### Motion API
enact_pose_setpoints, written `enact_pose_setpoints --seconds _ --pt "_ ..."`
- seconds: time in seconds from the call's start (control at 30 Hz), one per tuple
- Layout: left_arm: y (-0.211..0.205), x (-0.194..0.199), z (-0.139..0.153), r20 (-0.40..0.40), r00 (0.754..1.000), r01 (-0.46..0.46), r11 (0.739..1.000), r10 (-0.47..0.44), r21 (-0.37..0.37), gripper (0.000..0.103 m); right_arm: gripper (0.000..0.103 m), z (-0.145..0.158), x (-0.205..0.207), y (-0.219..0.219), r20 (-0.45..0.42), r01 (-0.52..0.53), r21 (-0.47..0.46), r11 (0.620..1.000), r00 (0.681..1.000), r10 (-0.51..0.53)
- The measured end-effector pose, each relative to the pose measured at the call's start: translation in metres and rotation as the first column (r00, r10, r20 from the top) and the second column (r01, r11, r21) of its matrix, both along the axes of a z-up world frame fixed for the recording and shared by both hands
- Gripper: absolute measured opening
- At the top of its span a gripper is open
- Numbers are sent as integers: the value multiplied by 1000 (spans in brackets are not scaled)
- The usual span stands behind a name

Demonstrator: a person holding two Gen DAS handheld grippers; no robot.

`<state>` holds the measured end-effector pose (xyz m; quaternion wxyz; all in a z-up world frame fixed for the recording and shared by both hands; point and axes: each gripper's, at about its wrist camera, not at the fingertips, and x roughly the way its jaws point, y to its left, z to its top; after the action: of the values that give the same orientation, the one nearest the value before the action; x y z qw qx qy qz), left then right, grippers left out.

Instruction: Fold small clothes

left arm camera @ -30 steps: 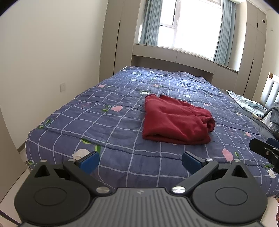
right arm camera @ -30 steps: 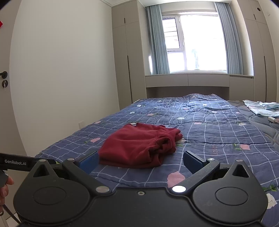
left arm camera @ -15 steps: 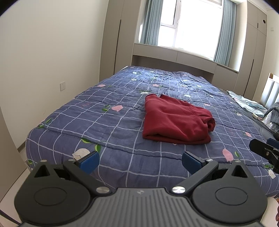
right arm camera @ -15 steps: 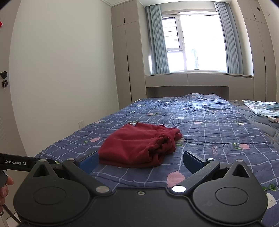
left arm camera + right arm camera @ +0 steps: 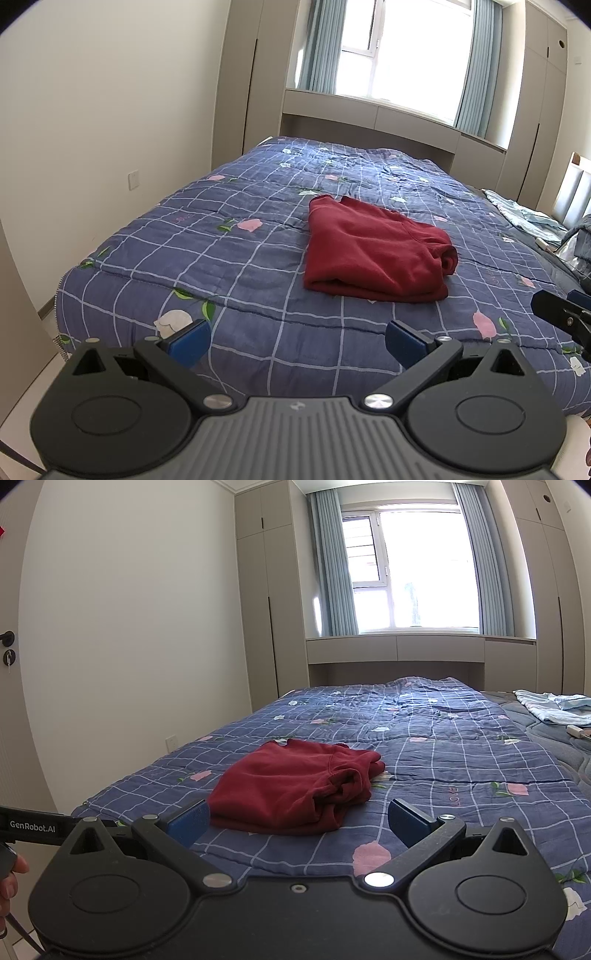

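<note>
Two grippers are held wide apart, gripping nothing: the left gripper [image 5: 297, 338] and the right gripper [image 5: 298, 821]. A folded red garment [image 5: 373, 251] is seen on the quilt [image 5: 229, 258], well beyond both sets of fingers, untouched and roughly centred between them.

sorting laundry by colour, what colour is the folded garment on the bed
Dark red garment, clearest in the left wrist view.

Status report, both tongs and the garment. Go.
Left tongs open, empty. Right tongs open, empty. Red garment folded on the quilt, untouched. Nothing in the way.
</note>
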<state>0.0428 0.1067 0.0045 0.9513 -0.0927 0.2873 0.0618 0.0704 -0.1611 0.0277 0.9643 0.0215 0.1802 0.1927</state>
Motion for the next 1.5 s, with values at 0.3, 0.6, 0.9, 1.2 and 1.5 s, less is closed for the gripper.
enact_pose_setpoints --seconds 0.3,0.6,0.9,1.2,1.5 --pt "0 0 0 1 1000 0 1000 0 1 103 102 0 0 0 0 0 1 1000 1000 0" --pt "-1 0 0 -1 1000 -1 1000 1 2 103 102 -2 1 0 -3 7 4 1000 1000 -7" --pt "0 -1 -3 -17 1000 -24 1000 24 -2 103 102 -1 1 0 -1 12 6 1000 1000 -12" --pt "-2 2 -5 -24 999 -44 998 45 46 103 102 -4 1 2 -15 17 1 1000 1000 -17" --pt "-2 4 -5 -18 999 -36 998 37 53 103 102 -6 2 4 -17 9 -5 1000 1000 -9"
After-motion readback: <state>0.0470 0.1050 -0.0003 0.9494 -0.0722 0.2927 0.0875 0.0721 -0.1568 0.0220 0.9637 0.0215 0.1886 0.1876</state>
